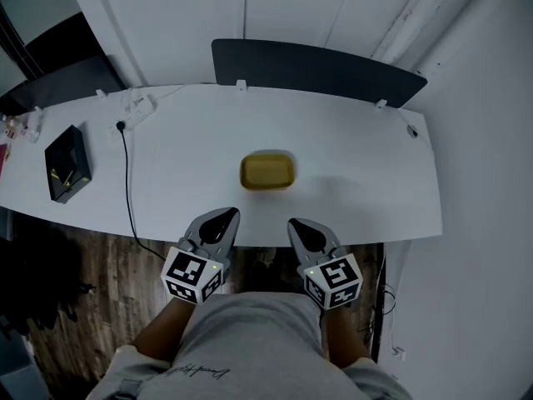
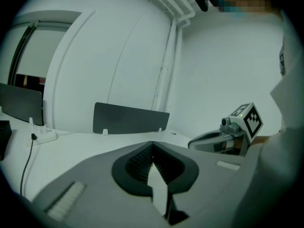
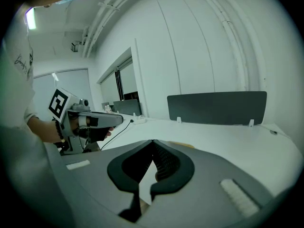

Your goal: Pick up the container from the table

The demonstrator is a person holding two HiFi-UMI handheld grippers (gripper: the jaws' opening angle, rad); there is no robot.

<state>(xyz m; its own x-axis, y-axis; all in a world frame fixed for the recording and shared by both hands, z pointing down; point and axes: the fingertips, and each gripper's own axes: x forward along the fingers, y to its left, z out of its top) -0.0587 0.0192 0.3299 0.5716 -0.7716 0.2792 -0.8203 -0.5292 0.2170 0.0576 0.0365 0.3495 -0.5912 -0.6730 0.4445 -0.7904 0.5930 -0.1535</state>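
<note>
Head view alone, whole yellow container (image 1: 267, 172)

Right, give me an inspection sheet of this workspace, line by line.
Surface: white table, no spills seen.
Job's things: yellow container near the table's middle, untouched.
Clutter: black box at the left; small items at the far left edge, too small to tell.
Grippers: left hand-held gripper and right hand-held gripper, both shut and empty, at the near edge, short of the container.
Cables: black cable running from beside a white power strip over the near edge.
Surroundings: dark divider panel behind the table, white wall, wooden floor.
</note>
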